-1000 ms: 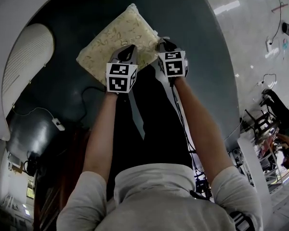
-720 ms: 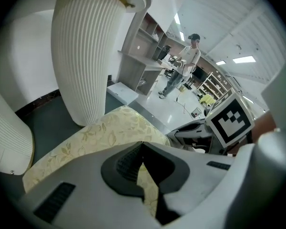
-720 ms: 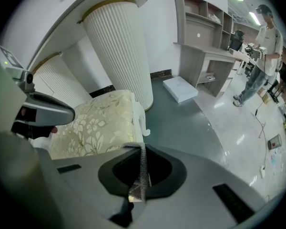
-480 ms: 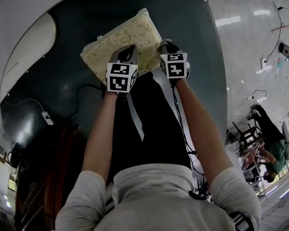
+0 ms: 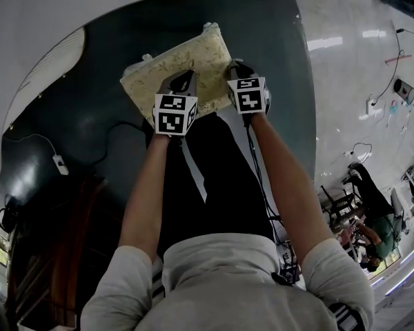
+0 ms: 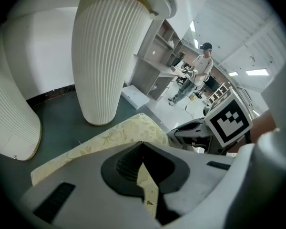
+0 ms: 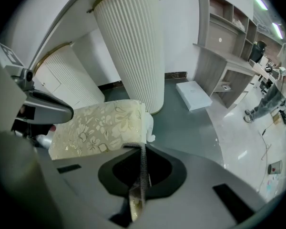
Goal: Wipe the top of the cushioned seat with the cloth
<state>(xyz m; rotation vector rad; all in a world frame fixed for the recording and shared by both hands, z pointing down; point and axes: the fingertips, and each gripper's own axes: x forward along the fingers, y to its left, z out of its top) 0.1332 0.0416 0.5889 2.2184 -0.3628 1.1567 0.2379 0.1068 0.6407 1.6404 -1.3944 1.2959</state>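
Cloth (image 5: pixel 179 57) is lying spread flat on dark cushioned seat (image 5: pixel 262 33), its near edge toward you. You are keeping left claw (image 6: pixel 145 175) pinched together on cloth's near hem, thin fold showing between jaws. Right claw (image 7: pixel 137 185) is clamping cloth edge likewise, jaws together on it. Both claws are pointing steeply down, side by side. White ribbed column (image 6: pixel 105 56) is rising just beyond cloth.
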